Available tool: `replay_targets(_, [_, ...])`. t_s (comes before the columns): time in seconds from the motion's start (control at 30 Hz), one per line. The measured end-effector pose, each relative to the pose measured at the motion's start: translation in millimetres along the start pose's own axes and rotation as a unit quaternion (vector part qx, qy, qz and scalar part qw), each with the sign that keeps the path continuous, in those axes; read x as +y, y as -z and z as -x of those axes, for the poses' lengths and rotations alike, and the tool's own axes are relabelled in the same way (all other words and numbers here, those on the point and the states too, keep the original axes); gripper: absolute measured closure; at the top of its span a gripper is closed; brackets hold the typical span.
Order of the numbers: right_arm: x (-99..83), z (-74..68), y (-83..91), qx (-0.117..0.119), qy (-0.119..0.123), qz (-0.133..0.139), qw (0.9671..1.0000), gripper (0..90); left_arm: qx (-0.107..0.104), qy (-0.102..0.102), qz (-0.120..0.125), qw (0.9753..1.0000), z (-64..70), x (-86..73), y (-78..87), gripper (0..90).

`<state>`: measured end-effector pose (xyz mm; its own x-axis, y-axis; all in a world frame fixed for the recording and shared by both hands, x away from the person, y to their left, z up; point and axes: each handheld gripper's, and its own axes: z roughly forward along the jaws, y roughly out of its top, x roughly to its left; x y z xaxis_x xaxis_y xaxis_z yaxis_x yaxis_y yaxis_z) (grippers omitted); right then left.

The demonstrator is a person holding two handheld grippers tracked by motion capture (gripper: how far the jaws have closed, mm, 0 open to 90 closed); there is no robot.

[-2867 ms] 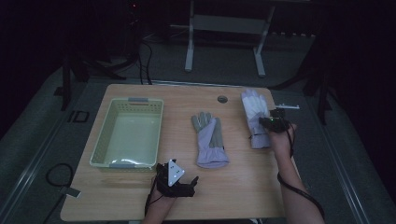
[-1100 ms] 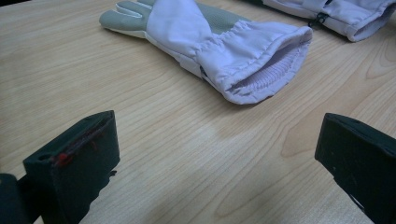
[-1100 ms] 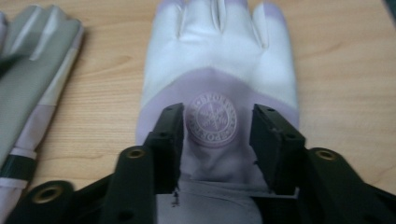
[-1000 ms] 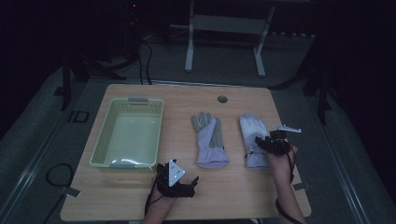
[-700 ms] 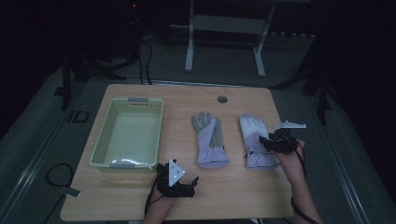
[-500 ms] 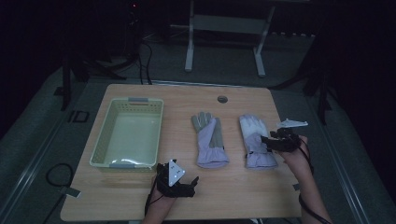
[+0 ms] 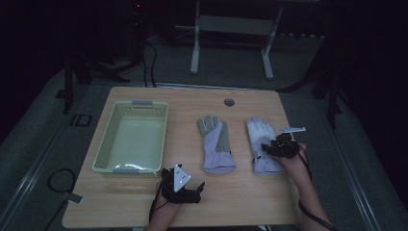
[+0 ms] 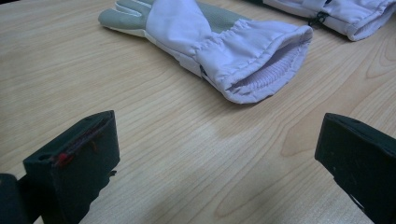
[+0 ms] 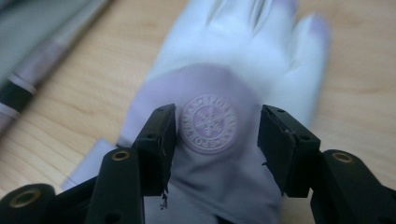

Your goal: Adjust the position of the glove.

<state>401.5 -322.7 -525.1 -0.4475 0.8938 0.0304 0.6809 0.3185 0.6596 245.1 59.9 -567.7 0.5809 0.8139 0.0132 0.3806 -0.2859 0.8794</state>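
Note:
Two pale lilac gloves lie flat on the wooden table, fingers pointing away from me. The left glove (image 7: 216, 144) shows its grey palm, and its open cuff (image 8: 261, 70) faces my left gripper. The right glove (image 7: 259, 132) lies back up, with a round emblem (image 9: 209, 123) on it. My right gripper (image 7: 267, 148) hovers over that glove's wrist, open, and the emblem shows between its jaws (image 9: 215, 135). At the table's front edge my left gripper (image 7: 195, 188) rests open with bare wood between its jaws (image 8: 217, 154). Far off in its view lies the right glove (image 8: 345, 14).
A pale green plastic basket (image 7: 103, 149) stands on the left half of the table with nothing in it. A small round cable hole (image 7: 229, 102) sits near the back edge. The table's right edge (image 7: 293, 159) runs close beside my right hand.
My right gripper brought the right glove from the back right corner toward me, level with the other glove, then shifted slightly right. The left gripper has not moved.

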Motion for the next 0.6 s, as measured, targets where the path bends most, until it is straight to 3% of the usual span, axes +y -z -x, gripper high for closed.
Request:
replay_targets(0.1, [-6.8,-3.1,-8.5,0.005,0.008,0.0,1.0,55.4,0.0,-0.001,0.0,1.0,0.3,0.0,0.1,0.0])
replay_targets(0.23, [-11.4,-4.2,-8.6,0.008,-0.008,0.01,0.9999,62.9,0.0,-0.001,0.0,1.0,0.2,0.0,0.0,0.0])
replay_targets(0.43, [-15.3,-10.7,-7.8,-0.012,-0.023,0.028,0.9993,67.3,0.0,0.0,-0.001,1.0,0.1,0.1,-0.3,0.0])
replay_targets(0.6, [-11.7,-15.6,-2.0,-0.021,-0.031,0.025,0.999,76.4,-0.002,0.0,-0.002,1.0,0.0,0.2,-0.6,0.0])
